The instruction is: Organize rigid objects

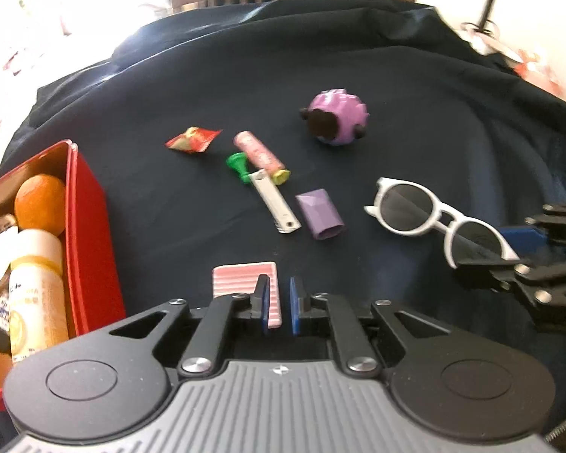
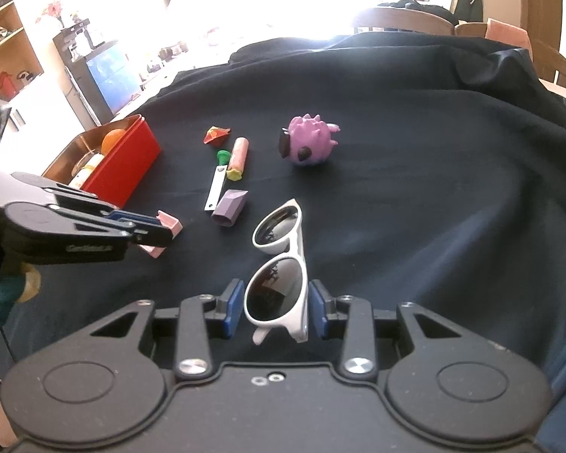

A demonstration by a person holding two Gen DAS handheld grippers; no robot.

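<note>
My left gripper (image 1: 279,309) is pinched tight on the wall of a small pink ribbed plastic tray (image 1: 245,283), low over the dark navy cloth (image 1: 396,151). No earlier frame to compare, so that's all I can say on it. From the right wrist cam the same gripper (image 2: 153,236) has the pink tray (image 2: 168,226) lifted at an angle, just right of the red rectangular tin box (image 2: 132,162).

My right gripper (image 2: 275,309) sits about a third open w/ the near lens of the white round-framed sunglasses (image 2: 279,264) between the blue pads (image 2: 233,307); both pads look to be against the frame, so I read it as held.

Red tin (image 1: 90,234) holds an orange (image 1: 39,204) and a pale yellow-labelled bottle (image 1: 37,294).

Loose on the cloth, mid-table: red crinkled candy wrapper (image 1: 192,139), pink tube w/ yellow cap (image 1: 260,156), green plastic peg (image 1: 237,164), white flat nail clipper (image 1: 277,204), purple faceted cap-like piece (image 1: 320,214), purple spiky toy ball w/ dark face (image 1: 337,117) farther back.
</note>
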